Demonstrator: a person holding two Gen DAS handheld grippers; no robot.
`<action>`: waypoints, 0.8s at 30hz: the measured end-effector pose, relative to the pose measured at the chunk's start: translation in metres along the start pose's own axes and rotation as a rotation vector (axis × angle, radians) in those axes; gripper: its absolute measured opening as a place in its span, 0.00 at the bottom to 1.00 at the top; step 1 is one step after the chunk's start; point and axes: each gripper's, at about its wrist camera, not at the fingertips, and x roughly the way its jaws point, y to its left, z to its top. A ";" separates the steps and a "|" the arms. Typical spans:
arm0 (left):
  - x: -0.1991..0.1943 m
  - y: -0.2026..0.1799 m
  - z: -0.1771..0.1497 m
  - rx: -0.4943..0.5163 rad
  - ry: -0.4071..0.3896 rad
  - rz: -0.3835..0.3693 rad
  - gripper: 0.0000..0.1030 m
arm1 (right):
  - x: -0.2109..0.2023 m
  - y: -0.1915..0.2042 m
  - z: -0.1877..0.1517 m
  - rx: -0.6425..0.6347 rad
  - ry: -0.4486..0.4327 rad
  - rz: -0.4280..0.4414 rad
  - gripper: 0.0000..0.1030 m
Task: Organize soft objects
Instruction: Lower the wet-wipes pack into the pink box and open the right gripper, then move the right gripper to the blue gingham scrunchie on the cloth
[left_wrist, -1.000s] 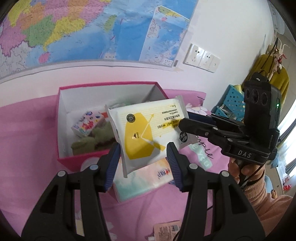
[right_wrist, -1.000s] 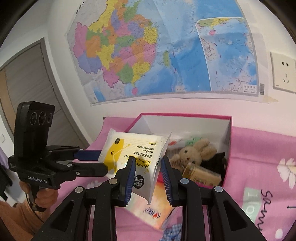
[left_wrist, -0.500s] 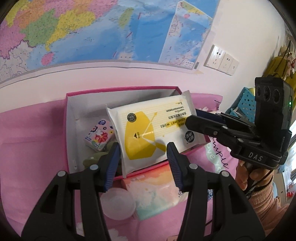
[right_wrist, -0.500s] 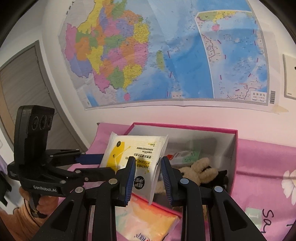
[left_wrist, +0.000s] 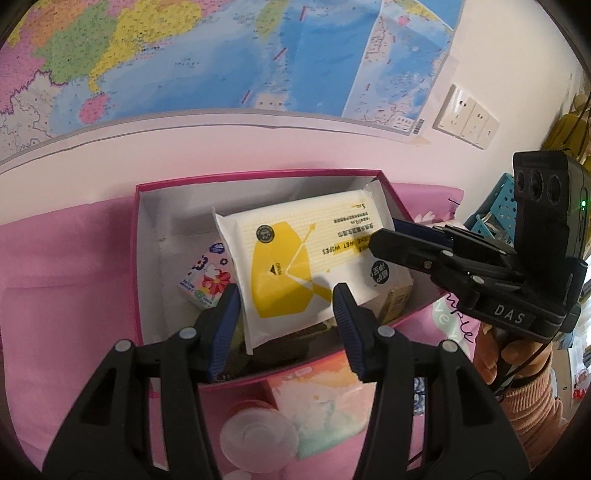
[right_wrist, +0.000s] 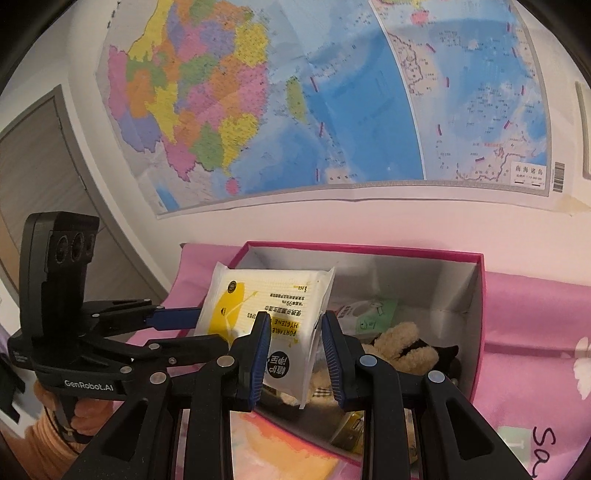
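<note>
A white and yellow wet wipes pack (left_wrist: 295, 273) hangs over the open pink box (left_wrist: 258, 175), held from both ends. My left gripper (left_wrist: 286, 325) is shut on its near end, one pad on each side edge. From the right, my right gripper (left_wrist: 388, 232) pinches the far end across its thickness. In the right wrist view the wet wipes pack (right_wrist: 269, 306) sits between the right gripper (right_wrist: 295, 343) fingers, and the left gripper (right_wrist: 199, 328) clamps its left end. Inside the pink box (right_wrist: 369, 251) lie a flowered tissue pack (left_wrist: 205, 282), a beige plush bunny (right_wrist: 399, 347) and a green-white pack (right_wrist: 369, 310).
A pastel tissue pack (left_wrist: 317, 402) and a clear round lid (left_wrist: 258, 439) lie on the pink cloth (left_wrist: 66, 280) in front of the box. The box stands against a wall with a large map (right_wrist: 295, 110). A blue basket (left_wrist: 506, 199) stands far right.
Both grippers carried the wipes pack forward together, from above the pastel tissue pack to over the box's inside. The grip on it stayed the same.
</note>
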 end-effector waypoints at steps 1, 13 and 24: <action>0.002 0.002 0.000 -0.002 0.004 0.005 0.51 | 0.002 0.000 0.001 0.002 0.001 0.000 0.28; 0.030 0.017 0.008 -0.036 0.060 0.047 0.51 | 0.027 -0.002 0.005 0.011 0.051 -0.011 0.28; 0.045 0.028 0.016 -0.068 0.089 0.063 0.51 | 0.040 0.001 0.010 0.014 0.073 -0.027 0.28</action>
